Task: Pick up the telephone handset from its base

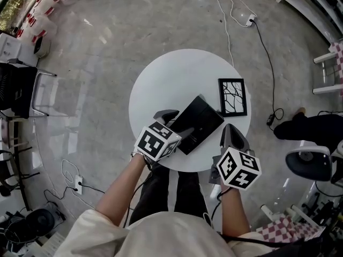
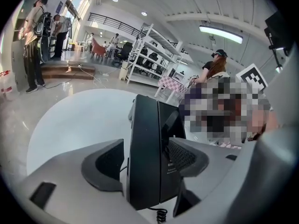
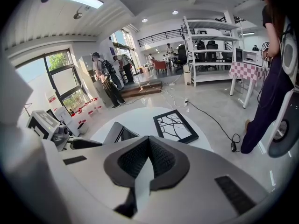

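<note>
Left gripper (image 2: 147, 169): released, jaws wide astride the black handset (image 2: 144, 125), which is seated along the left edge of the base (image 2: 170, 125). Pads are not pressing.

Right gripper (image 3: 148, 160): clenched, empty, beside the base.

Recommended: centre the pads on the handset only, clamp firmly, then lift straight off the base.

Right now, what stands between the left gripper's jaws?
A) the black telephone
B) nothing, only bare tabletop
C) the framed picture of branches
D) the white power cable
A: in the left gripper view the black telephone stands upright between the two pads of the left gripper, whose jaws are apart, with a clear gap showing at the left-hand pad.
</note>
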Available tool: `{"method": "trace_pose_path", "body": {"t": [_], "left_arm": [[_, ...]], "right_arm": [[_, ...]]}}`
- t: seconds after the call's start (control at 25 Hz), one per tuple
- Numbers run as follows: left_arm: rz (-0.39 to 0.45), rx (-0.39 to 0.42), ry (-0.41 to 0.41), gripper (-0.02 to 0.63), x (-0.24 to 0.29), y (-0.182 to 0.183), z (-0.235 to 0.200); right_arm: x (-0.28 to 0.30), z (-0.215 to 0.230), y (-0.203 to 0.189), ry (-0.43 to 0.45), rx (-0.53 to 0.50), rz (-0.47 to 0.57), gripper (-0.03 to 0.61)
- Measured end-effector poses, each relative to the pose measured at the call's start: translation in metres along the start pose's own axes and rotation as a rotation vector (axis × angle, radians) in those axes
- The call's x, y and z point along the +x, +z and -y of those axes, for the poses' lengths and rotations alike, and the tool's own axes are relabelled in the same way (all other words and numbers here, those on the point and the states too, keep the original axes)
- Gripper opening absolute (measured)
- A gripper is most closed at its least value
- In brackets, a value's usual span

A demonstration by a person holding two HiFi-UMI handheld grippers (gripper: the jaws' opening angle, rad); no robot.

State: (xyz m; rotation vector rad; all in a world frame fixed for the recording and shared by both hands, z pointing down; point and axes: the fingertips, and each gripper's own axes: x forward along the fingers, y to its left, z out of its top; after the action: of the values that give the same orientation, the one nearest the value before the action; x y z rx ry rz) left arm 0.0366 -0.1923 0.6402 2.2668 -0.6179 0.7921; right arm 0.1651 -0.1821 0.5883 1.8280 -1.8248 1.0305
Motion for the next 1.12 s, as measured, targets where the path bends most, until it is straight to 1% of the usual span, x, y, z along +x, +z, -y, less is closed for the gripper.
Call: {"method": "trace_pose_path", "body": {"t": [0.2,0.4,0.48,0.56,0.8,0.96,1.12], "left_arm": [[-0.031,0.021,-0.047,0.301,0.008,-0.002,0.002],[-0.042,0.015,-0.117,0.298,0.010,-0.003,0.004],[-0.057,0.022,-0.130,0.285,0.010,-0.003,0.006],[-0.075,0.030,-0.127,0.270,0.010,-0.002,0.006],[-0.114,0.053,-0.079,0.225,0.004,-0.002,0.003],[-0.104,0.037,-0.074,0.198,0.001,-0.002,0.003],[-0.103,0.030,-0.071,0.196,0.001,-0.002,0.002]], "right_arm": [[0.003,0.004,0.002,-0.005,0.008,-0.001,0.025],[0.007,0.005,0.001,-0.006,0.015,-0.006,0.025],[0.008,0.005,0.000,-0.006,0.018,-0.010,0.025],[0.009,0.005,-0.001,-0.006,0.020,-0.013,0.025],[0.012,0.003,0.001,-0.004,0.019,-0.014,0.025],[0.012,0.001,0.002,-0.002,0.022,-0.012,0.025],[0.014,0.003,0.001,-0.006,0.026,-0.014,0.025]]}}
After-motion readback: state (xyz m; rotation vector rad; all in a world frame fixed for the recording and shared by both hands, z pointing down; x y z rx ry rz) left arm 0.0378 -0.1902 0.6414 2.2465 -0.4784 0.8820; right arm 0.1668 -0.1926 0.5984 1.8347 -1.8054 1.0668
